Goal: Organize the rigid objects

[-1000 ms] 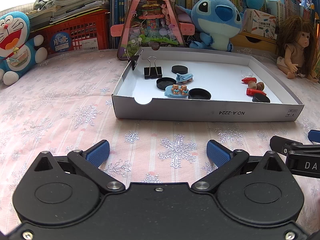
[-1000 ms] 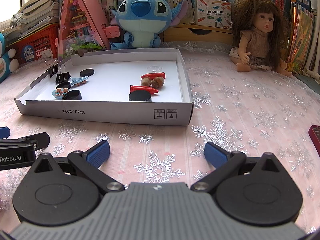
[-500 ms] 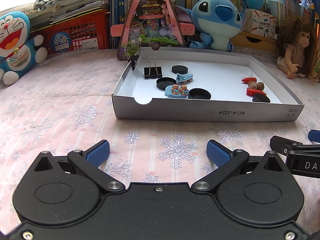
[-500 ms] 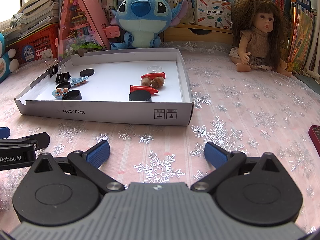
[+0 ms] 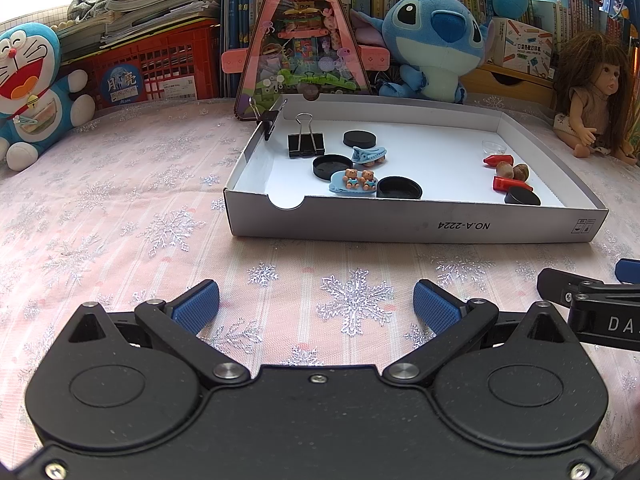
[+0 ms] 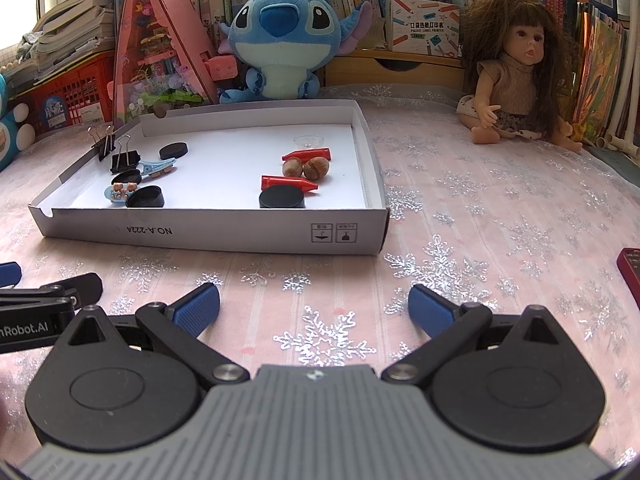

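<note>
A shallow white box lid (image 5: 400, 228) (image 6: 208, 232) lies on the pink snowflake cloth ahead of both grippers. In it are black binder clips (image 5: 306, 145) (image 6: 125, 160), several black round caps (image 5: 399, 188) (image 6: 282, 199), two blue hair clips (image 5: 354, 181) (image 6: 120, 192), two red pointed caps (image 5: 511, 184) (image 6: 289, 181) and two hazelnuts (image 5: 513, 170) (image 6: 306, 168). My left gripper (image 5: 316, 304) is open and empty, short of the lid's front wall. My right gripper (image 6: 314, 304) is open and empty beside it.
A Stitch plush (image 6: 280, 36), a pink triangular toy stand (image 5: 300, 36), a Doraemon plush (image 5: 28, 88), a doll (image 6: 516, 76), red crates and books line the back. A dark red object (image 6: 631, 276) lies at the right edge.
</note>
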Demonstrator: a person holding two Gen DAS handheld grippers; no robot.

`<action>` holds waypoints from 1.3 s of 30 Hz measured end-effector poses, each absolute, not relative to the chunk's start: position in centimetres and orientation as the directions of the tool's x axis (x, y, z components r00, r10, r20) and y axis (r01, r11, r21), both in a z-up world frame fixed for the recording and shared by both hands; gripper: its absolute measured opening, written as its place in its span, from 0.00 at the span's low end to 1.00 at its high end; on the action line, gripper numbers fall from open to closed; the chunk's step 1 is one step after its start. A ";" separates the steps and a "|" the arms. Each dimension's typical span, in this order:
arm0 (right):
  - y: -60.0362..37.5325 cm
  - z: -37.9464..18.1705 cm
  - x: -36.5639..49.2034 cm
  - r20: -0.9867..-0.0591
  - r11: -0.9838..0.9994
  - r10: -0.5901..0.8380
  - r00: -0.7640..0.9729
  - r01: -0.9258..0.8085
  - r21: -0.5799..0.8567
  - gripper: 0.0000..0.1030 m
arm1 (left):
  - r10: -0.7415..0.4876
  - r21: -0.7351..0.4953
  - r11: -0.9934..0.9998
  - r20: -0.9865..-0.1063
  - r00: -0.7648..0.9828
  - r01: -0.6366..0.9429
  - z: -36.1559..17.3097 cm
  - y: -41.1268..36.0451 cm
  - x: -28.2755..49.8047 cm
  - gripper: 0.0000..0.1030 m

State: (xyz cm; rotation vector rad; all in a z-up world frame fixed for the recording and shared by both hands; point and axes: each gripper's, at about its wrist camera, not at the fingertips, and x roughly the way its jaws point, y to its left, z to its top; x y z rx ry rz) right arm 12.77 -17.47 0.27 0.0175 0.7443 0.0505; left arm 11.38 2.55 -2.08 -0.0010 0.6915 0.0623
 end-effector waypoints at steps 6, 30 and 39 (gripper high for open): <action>-16.3 0.3 12.7 -0.677 0.998 0.051 0.734 -0.064 0.006 1.00 | 0.057 0.020 0.998 -0.637 0.768 -0.058 -2.1 2.5 11.4 1.00; -16.3 0.2 12.8 -0.679 0.998 0.053 0.733 -0.059 0.013 1.00 | 0.057 0.019 0.998 -0.638 0.768 -0.058 -2.1 2.5 11.4 1.00; -16.3 0.2 12.8 -0.679 0.998 0.053 0.733 -0.060 0.013 1.00 | 0.057 0.020 0.998 -0.638 0.768 -0.058 -2.1 2.5 11.4 1.00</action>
